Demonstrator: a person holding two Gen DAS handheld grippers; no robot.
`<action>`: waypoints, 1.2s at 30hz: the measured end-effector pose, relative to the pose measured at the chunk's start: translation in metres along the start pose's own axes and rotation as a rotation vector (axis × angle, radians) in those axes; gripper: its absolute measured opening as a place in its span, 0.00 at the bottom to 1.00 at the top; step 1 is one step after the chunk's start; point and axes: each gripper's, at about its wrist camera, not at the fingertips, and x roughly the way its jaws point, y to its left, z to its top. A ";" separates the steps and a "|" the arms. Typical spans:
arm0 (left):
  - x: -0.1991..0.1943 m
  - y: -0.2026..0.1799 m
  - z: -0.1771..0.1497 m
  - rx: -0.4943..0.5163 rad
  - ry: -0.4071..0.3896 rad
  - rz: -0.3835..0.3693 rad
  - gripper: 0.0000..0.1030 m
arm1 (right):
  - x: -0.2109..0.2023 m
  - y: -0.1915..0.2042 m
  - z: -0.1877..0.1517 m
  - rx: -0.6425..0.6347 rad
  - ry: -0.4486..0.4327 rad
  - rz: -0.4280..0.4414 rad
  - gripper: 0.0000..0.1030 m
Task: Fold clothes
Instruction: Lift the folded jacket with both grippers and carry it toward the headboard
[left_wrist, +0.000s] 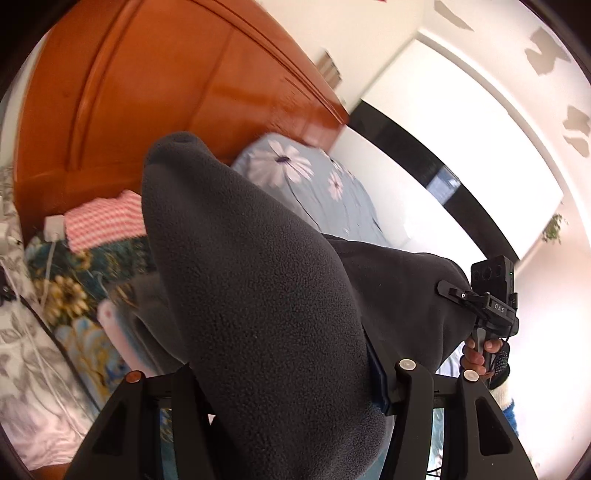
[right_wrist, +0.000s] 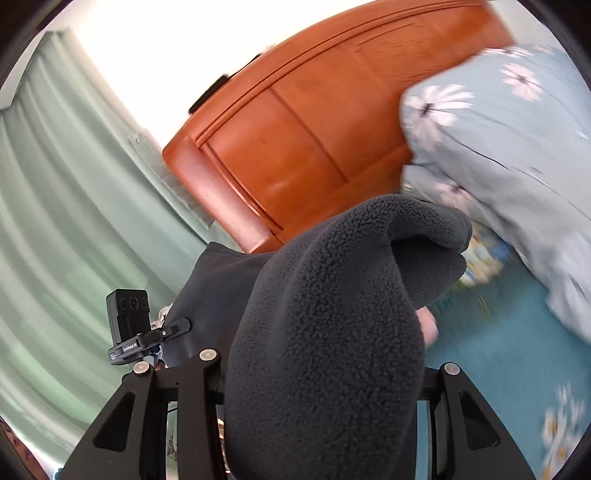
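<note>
A dark grey fleece garment (left_wrist: 266, 295) hangs in the air between the two grippers, well above the bed (right_wrist: 509, 339) and in front of the wooden headboard (left_wrist: 147, 92), likely so the cloth can fall straight under its own weight. The left gripper (left_wrist: 295, 398) has its jaws closed on a bunch of fleece that billows up over the lens; the right gripper (right_wrist: 325, 387) pinches another part the same way (each also shows from the other's camera, fingertips clamped on the cloth edge). A flowered pillow (right_wrist: 498, 140) leans against the headboard, and a pink checked cloth (left_wrist: 103, 218) lies beside it. Whether this lift opens a fold or carries a finished one, the pictures do not settle.
</note>
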 end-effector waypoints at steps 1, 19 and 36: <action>0.006 0.006 0.004 -0.012 -0.014 0.011 0.57 | 0.015 -0.002 0.013 -0.008 0.011 0.009 0.44; 0.051 0.086 -0.082 -0.175 -0.129 0.082 0.57 | 0.191 -0.119 0.063 0.006 0.193 0.214 0.46; 0.058 0.101 -0.106 -0.228 -0.080 0.092 0.66 | 0.201 -0.192 0.025 0.157 0.211 0.199 0.62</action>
